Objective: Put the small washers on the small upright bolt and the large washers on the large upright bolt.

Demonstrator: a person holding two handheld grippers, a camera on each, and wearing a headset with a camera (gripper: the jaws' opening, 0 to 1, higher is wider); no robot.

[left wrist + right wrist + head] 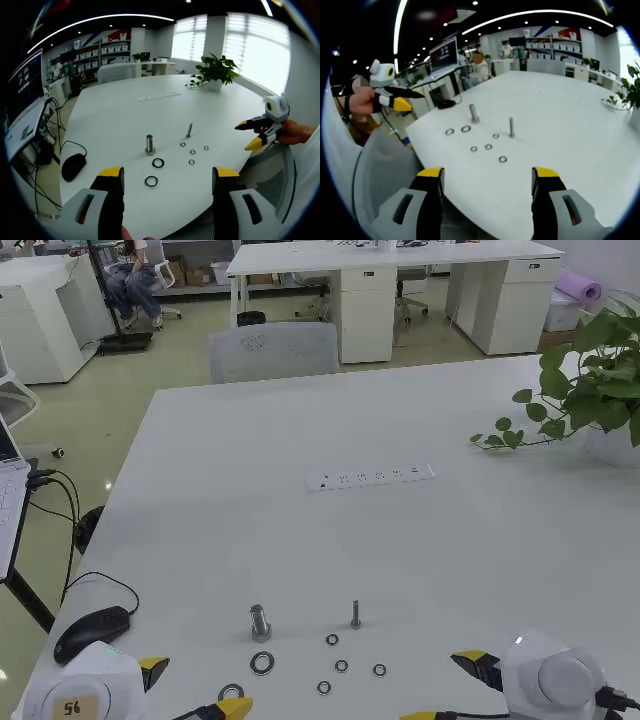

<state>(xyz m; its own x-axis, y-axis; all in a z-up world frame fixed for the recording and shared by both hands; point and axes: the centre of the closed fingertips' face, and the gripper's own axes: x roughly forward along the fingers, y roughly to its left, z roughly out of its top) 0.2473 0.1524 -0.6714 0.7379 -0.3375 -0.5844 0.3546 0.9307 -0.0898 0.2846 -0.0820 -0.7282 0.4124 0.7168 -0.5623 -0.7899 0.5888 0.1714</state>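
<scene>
Toward the near edge of the counter (300, 540), small washers (341, 665) lay at 6 o'clock of the small bolt (355, 615), large washers (262, 662) at 6 o'clock of the large bolt (259, 623). Your left gripper (168, 174) and right gripper (488, 173) had fingers (111, 175) apart, empty. Washers likely light, stiff, slippery; pinch across the outer rim.

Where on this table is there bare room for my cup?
Bare: the wide stretch from the power strip to the large bolt and small bolt, and beyond the strip toward the chair. Crowded: the near edge, with washers by both bolts.
</scene>
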